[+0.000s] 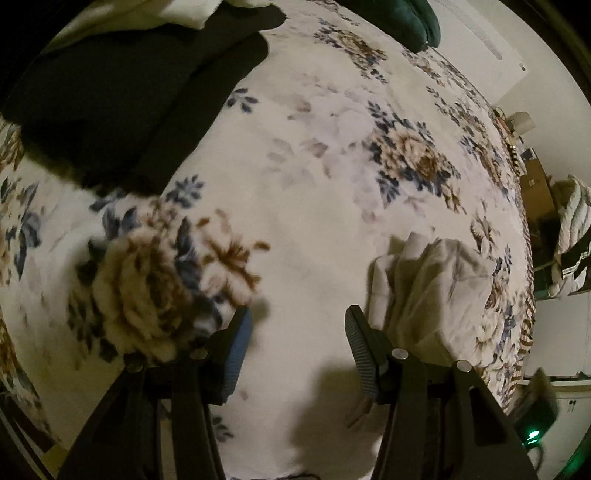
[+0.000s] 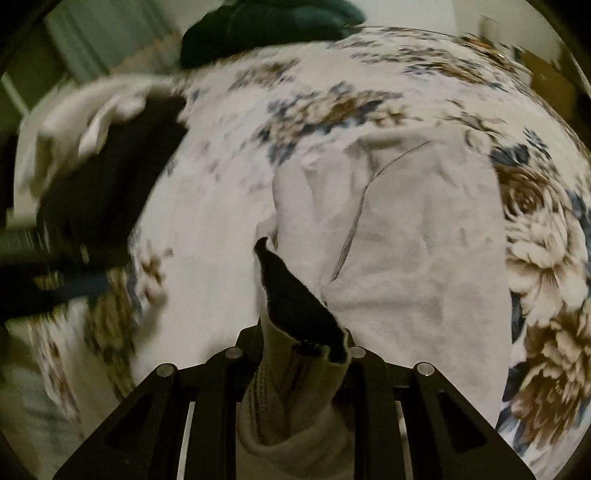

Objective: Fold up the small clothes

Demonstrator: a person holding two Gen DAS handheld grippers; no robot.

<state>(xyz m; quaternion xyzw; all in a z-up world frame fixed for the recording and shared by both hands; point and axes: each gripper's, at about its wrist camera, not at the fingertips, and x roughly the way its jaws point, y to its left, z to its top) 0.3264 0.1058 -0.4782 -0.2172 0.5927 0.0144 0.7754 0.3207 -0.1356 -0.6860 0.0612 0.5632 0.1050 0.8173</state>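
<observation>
A pale beige garment (image 2: pixel 413 236) lies crumpled on the floral blanket (image 2: pixel 229 184). My right gripper (image 2: pixel 301 343) is shut on one bunched end of it (image 2: pixel 291 398), which stands up between the jaws and shows a dark inner face (image 2: pixel 291 295); the fingertips are hidden by the cloth. In the left wrist view the same beige garment (image 1: pixel 424 284) sits just right of my left gripper (image 1: pixel 297 317). That gripper is open above bare blanket (image 1: pixel 314 166), with nothing between its fingers.
A stack of black clothes (image 1: pixel 110 103) lies at the upper left, with white cloth (image 1: pixel 177 11) behind it. A dark green cushion (image 1: pixel 402 18) rests at the bed's far edge. The bed's right edge drops to boxes and clutter (image 1: pixel 535 177).
</observation>
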